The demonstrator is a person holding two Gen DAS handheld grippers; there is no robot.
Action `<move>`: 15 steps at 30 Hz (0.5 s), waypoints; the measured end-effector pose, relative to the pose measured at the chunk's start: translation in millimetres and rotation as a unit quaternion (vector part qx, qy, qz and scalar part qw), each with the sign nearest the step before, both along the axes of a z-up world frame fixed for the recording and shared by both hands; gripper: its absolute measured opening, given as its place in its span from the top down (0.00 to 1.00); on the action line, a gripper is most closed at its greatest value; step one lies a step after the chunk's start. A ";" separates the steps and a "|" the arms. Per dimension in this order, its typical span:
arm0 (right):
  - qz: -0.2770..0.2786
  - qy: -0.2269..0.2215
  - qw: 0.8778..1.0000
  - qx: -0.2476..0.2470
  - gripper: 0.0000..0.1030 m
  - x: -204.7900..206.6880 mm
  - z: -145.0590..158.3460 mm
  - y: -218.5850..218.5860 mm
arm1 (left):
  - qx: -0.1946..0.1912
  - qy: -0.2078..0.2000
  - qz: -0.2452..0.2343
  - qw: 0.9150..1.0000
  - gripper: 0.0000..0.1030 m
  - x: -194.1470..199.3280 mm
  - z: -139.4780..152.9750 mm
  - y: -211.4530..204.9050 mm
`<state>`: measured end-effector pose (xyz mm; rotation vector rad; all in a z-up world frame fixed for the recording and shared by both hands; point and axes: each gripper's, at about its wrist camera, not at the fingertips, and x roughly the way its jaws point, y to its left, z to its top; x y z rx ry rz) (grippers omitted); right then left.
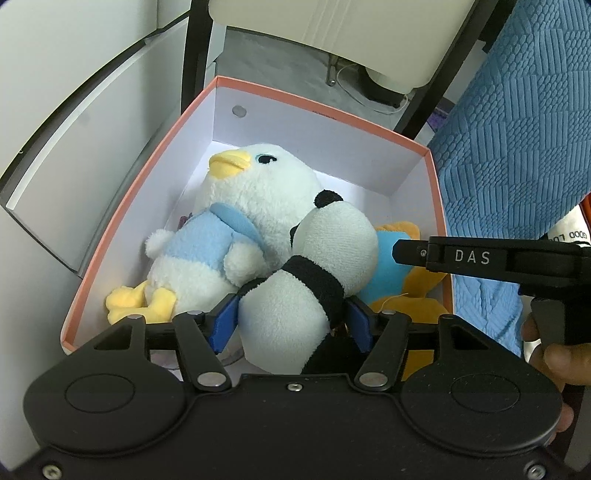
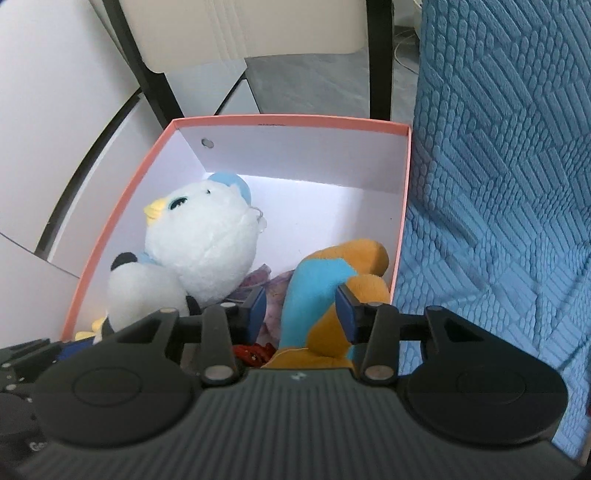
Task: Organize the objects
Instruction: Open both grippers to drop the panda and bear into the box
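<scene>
A pink-rimmed white box (image 1: 314,99) holds a white duck plush (image 1: 255,199) in a blue shirt. My left gripper (image 1: 291,317) is shut on a black-and-white panda plush (image 1: 295,302), held over the box's near end. My right gripper (image 2: 301,314) is shut on an orange and blue plush (image 2: 325,291), low in the box's right side. In the right wrist view the duck (image 2: 207,236) lies at the box's (image 2: 295,122) left, with the panda (image 2: 144,291) beside it. The right gripper also shows at the right in the left wrist view (image 1: 399,254).
A blue textured blanket (image 2: 498,184) hangs along the box's right side. Black chair legs (image 1: 194,55) and a cream seat (image 1: 332,29) stand behind the box. White cabinet panels (image 1: 74,129) run along the left. Purple patterned fabric (image 2: 266,288) lies on the box floor.
</scene>
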<state>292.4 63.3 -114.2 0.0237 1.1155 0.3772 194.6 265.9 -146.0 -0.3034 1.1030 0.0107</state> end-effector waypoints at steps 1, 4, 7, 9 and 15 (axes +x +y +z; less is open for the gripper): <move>0.000 0.000 1.000 0.001 0.57 -0.1 0.6 0.6 | 0.000 0.000 0.000 1.000 0.36 0.0 0.7 0.3; -0.005 -0.005 1.000 0.007 0.57 -2.1 8.2 -3.6 | 0.003 -0.008 0.006 1.000 0.28 -0.1 6.1 0.4; -0.012 -0.015 1.000 0.019 0.57 -4.2 20.3 -10.0 | 0.006 -0.020 0.011 1.000 0.24 0.5 16.0 -2.2; -0.015 -0.026 0.999 0.026 0.57 -8.3 32.8 -15.2 | 0.007 -0.029 0.013 0.999 0.24 -4.1 26.3 -1.7; -0.017 -0.065 0.996 0.057 0.57 -33.9 84.8 -34.1 | 0.010 -0.070 0.009 0.997 0.19 -28.1 69.8 -0.3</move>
